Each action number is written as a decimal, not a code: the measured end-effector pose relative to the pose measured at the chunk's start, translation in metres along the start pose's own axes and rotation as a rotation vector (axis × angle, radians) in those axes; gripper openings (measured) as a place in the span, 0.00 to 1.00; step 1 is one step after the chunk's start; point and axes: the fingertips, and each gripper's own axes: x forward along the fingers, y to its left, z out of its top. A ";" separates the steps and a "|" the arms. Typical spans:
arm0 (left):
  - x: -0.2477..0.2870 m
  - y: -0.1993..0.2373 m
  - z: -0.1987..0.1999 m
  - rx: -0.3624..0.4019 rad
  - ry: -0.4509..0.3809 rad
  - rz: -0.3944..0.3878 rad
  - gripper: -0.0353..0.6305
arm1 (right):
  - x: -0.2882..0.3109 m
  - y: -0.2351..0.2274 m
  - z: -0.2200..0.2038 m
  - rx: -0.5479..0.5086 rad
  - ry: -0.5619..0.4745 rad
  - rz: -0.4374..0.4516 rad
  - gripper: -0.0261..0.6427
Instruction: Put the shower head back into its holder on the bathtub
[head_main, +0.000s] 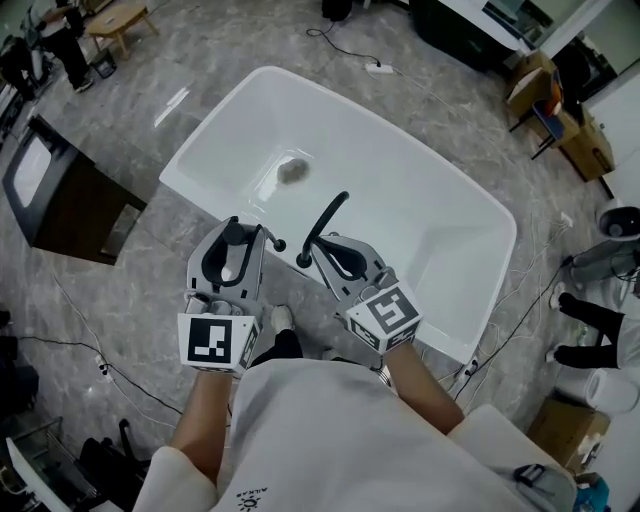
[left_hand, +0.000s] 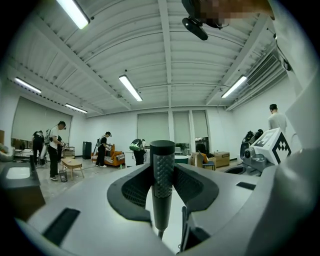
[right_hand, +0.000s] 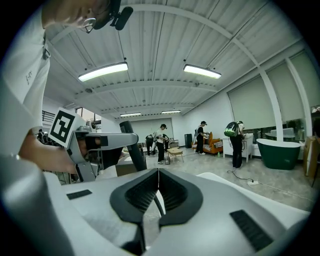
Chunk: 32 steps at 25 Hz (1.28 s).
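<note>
The left gripper (head_main: 236, 240) has its fingers pinching the black shower head (left_hand: 162, 172), whose knurled handle stands upright between them. The right gripper (right_hand: 158, 187) has its fingers pressed together, holding nothing. The bathtub (head_main: 420, 200) lies beyond both fingertips.

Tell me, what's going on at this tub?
A person stands at the near rim of a white tub with a gripper in each hand. The left gripper is shut on the black shower head and holds it upright. The right gripper has its jaws together and is close beside a curved black spout. The shower head is not yet in its holder.
</note>
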 end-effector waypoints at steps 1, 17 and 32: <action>0.003 0.002 -0.003 -0.004 0.007 -0.010 0.27 | 0.002 -0.002 0.000 0.003 0.002 -0.010 0.07; 0.041 0.021 -0.074 -0.071 0.140 -0.134 0.27 | 0.035 -0.019 -0.025 0.058 0.075 -0.118 0.07; 0.069 0.032 -0.161 -0.116 0.273 -0.121 0.27 | 0.070 -0.036 -0.067 0.080 0.164 -0.053 0.07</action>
